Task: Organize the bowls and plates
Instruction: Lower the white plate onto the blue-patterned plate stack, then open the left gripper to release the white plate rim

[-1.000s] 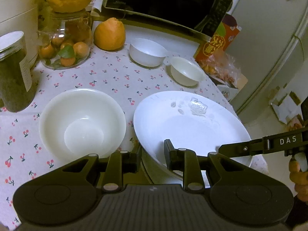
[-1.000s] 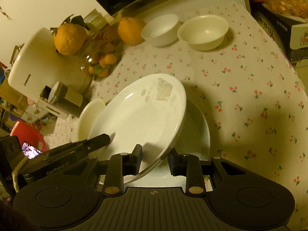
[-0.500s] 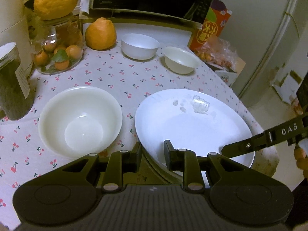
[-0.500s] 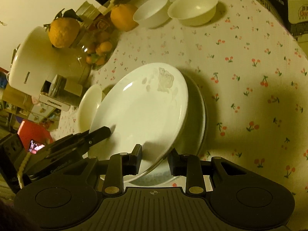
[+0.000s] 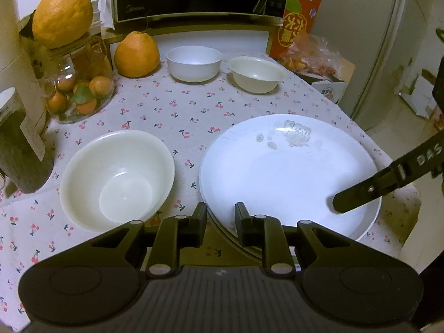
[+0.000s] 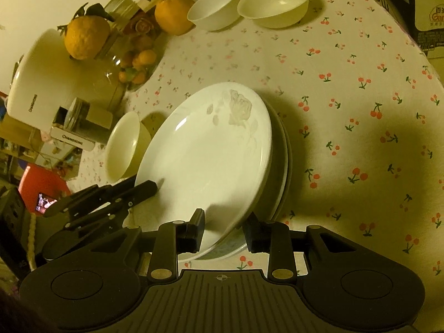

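The white rose-printed dinner plate (image 5: 288, 172) now lies lower than one second ago: earlier its right edge stood well clear of the plates beneath, and it is now nearly nested on the stack of white plates (image 6: 283, 149) on the cherry-print cloth of the desk (image 5: 177, 111). Both wrist cameras have drawn back slightly, so more of the desk shows.

The left hand-held gripper (image 5: 220, 217) has its jaws narrowly apart, straddling the near-left rim of the plate stack; whether they grip any plate cannot be told. The right hand-held gripper (image 6: 225, 229) straddles the rim of the top plate with visible gaps on both sides, its jaws parted wider than before.

The large cream bowl (image 5: 116, 177) sits just left of the stack, apart from it. The small white bowl (image 5: 194, 62) and small cream bowl (image 5: 256, 73) stand side by side at the far edge, unmoved.

The number of plates under the top one is hard to make out. The near rim of the stack is hidden behind both gripper bodies.
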`<state>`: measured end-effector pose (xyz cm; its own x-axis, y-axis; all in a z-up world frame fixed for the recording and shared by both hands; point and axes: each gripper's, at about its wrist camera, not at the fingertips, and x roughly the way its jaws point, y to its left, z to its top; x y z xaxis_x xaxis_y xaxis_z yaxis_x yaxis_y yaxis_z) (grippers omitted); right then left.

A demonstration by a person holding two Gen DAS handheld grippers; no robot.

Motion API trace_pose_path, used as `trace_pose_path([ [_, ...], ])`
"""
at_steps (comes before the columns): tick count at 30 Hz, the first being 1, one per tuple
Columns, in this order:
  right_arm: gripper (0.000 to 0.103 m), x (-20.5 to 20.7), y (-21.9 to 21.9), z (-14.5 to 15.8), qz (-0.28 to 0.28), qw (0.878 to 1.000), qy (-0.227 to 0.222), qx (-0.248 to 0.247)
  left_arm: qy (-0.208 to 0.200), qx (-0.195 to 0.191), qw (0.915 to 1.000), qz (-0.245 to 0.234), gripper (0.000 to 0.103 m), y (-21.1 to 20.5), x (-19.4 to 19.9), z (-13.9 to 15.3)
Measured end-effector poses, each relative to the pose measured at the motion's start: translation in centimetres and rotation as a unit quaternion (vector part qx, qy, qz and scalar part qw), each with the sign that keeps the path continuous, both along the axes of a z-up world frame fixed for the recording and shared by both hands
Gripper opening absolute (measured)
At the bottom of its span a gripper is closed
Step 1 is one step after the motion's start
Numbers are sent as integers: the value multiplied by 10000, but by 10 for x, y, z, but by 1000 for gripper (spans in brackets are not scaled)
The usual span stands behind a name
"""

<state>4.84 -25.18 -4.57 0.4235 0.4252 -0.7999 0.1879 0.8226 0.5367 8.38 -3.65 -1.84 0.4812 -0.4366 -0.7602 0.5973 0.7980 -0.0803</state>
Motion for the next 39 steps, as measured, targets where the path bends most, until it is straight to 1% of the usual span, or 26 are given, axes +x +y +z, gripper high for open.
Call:
trace_pose_path([
  [3,42,1,2,5,69,10000,5,-2,0,46,10000,-5,21,-1,0,-1],
  [8,50,2,3,9,126,9999,56,29,-31,117,9999,-23,22,-3,0,-1],
  [14,51,2,-3,15,106,9998,124,112,-57,201,9998,-57,24,-5,0,-1],
  [20,53,-1,-10,20,94,9998,162,90,-60,234,9997,-22,24,-6,1,0],
  [23,61,-2,-12,21,91,9998,171,-72,-53,236,9997,-9,25,-6,1,0],
  [25,61,-3,-14,23,94,9999,111,-54,-51,242,9997,-15,25,-7,1,0],
  [29,68,-4,-18,25,48,9999,41,-80,-36,256,9997,-43,26,-7,2,0],
  [31,71,-3,-18,26,21,9999,38,-126,-15,269,9996,-51,33,-8,2,0],
  [33,78,-2,-19,25,-15,9999,33,-163,8,235,9997,-42,52,-8,2,1],
  [36,85,-1,-21,27,-82,9996,-18,-269,3,194,9998,-41,59,-7,2,3],
  [37,86,0,-22,27,-105,9994,-49,-326,4,185,9998,-40,61,-7,2,3],
  [39,87,2,-23,30,-161,9988,-116,-453,1,138,9999,-23,69,-7,2,5],
])
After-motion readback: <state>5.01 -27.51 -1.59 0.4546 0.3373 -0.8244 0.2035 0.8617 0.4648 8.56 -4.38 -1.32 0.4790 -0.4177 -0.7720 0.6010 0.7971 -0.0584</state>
